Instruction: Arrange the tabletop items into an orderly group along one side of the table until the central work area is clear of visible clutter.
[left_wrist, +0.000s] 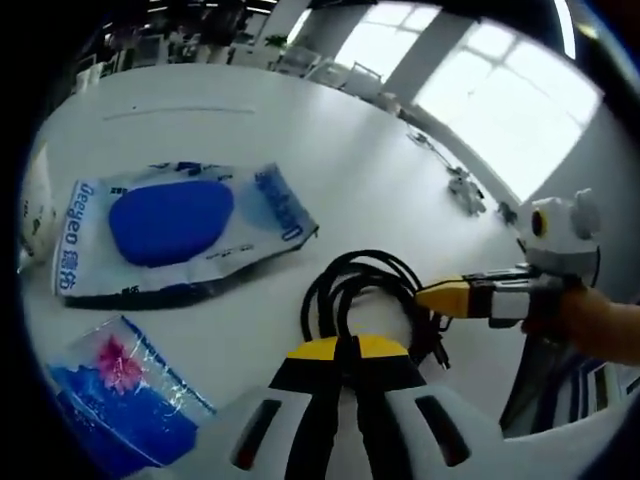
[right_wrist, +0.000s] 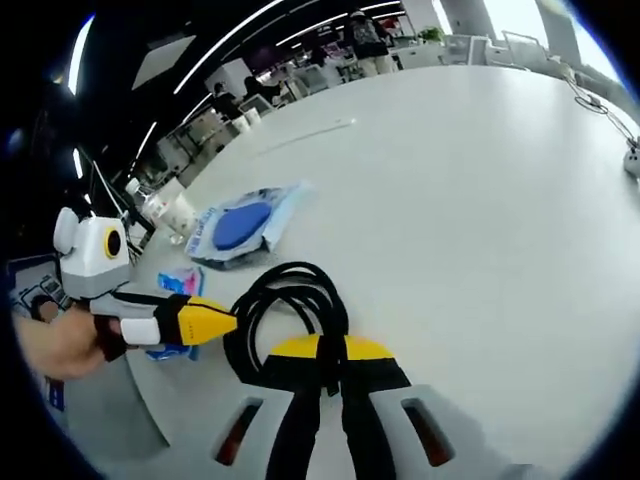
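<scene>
Ahead, white table (right_wrist: 480, 180) lies open beyond cable (right_wrist: 290, 300).

White table (left_wrist: 300, 130) — cable coil (left_wrist: 365, 290), two packets (left_wrist: 170, 230).

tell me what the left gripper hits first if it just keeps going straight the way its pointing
Probably the coiled black cable: it lies directly ahead of the left gripper, whose jaws look closed, seemingly already at the loop. Beyond it is bare white table. Depth is hard to judge.
</scene>
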